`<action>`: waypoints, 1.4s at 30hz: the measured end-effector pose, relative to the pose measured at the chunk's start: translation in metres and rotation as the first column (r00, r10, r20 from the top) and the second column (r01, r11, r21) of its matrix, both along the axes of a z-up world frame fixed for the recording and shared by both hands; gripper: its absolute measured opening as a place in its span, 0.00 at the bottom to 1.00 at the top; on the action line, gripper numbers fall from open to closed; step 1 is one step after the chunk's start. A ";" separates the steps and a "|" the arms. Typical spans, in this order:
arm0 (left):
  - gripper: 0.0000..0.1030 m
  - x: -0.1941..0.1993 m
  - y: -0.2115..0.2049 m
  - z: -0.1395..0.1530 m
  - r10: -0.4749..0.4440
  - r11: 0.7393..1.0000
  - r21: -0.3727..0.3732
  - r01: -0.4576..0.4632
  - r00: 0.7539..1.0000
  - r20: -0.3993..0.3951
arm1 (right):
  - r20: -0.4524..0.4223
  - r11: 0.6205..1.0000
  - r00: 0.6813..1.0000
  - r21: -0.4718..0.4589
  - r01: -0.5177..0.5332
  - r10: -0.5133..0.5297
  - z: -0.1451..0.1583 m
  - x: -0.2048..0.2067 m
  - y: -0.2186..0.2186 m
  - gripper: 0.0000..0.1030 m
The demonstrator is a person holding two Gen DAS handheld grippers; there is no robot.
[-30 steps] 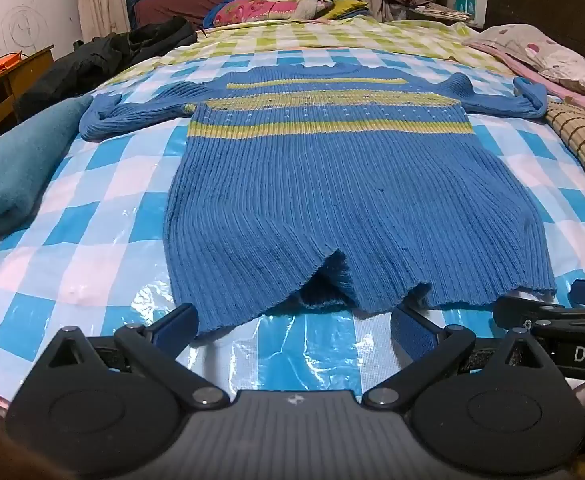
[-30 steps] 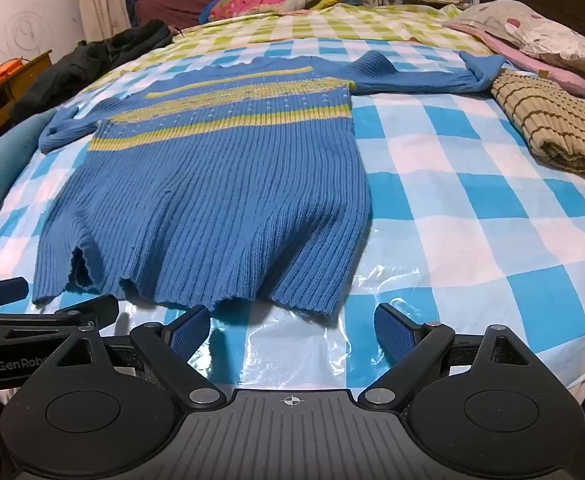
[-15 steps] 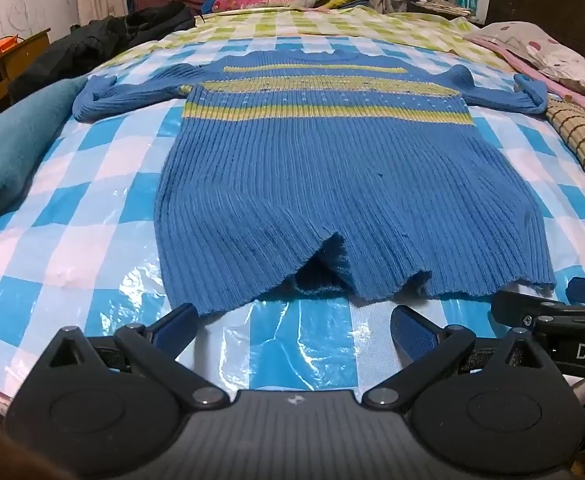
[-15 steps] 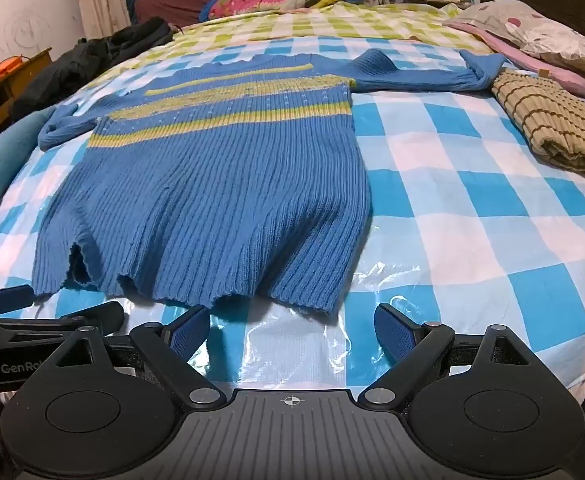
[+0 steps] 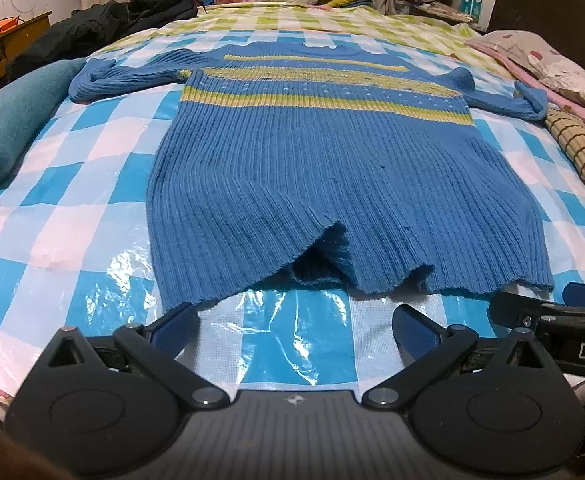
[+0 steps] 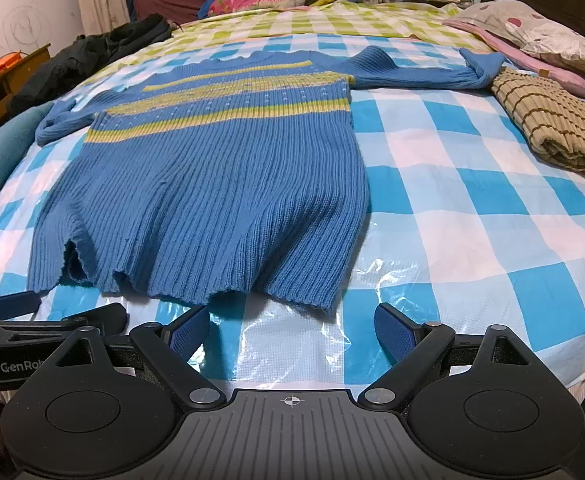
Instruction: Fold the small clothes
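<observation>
Left wrist: gripper (image 5: 294, 326) agape, level.

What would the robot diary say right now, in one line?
stage: reaching hem | blue sweater: flat, unfolded | left hand-held gripper: open, empty | right hand-held gripper: open, empty

Sweater (image 5: 332, 168): ribbed knit, matt, hem edge frayed. Checked sheet (image 5: 92, 208) under it: glossy woven plastic, crinkled, catching glare. Teal blanket (image 5: 8, 120): soft, fuzzy cloth. Folded brown-lined cloth (image 6: 552, 128): coarse weave. Left gripper (image 5: 294, 328), right gripper (image 6: 290, 330): matt black plastic, metal pivot pins, textured blue pads (image 6: 392, 330).
</observation>
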State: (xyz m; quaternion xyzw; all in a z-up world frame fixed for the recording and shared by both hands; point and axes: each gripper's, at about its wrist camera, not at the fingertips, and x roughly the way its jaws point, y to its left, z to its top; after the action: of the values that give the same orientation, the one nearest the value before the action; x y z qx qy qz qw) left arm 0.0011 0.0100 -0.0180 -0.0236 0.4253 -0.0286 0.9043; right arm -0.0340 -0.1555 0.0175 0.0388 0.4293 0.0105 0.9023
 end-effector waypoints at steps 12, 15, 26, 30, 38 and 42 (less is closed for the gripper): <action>1.00 -0.003 0.002 -0.003 -0.001 1.000 -0.019 0.001 1.000 0.020 | 0.000 1.000 1.000 0.001 0.001 -0.001 0.000 0.000 0.000 0.88; 1.00 -0.006 0.002 -0.004 0.002 1.000 -0.019 -0.002 0.999 0.037 | 0.000 1.000 1.000 0.003 0.003 -0.003 0.000 0.001 0.000 0.88; 1.00 -0.011 0.001 0.002 -0.010 1.000 -0.028 0.011 0.999 0.041 | 0.006 1.000 1.000 0.006 0.012 -0.012 0.002 0.002 -0.005 0.88; 1.00 -0.014 -0.003 0.006 -0.027 0.999 -0.021 0.028 0.998 0.058 | 0.009 1.000 1.000 0.003 0.013 -0.013 0.002 0.001 -0.005 0.89; 1.00 -0.018 -0.001 0.015 -0.018 1.000 -0.005 0.019 0.993 0.113 | 0.020 1.000 1.000 0.004 0.011 -0.011 0.004 -0.001 -0.005 0.89; 1.00 -0.016 0.004 0.015 0.001 1.000 -0.011 0.001 0.994 0.113 | 0.020 1.000 1.000 0.002 0.010 -0.010 0.003 -0.001 -0.006 0.88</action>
State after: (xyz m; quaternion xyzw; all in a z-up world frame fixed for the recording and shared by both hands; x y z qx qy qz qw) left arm -0.0152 0.0136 -0.0030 -0.0270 0.3731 -0.0323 0.9268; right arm -0.0347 -0.1612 0.0210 0.0419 0.4203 0.0069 0.9064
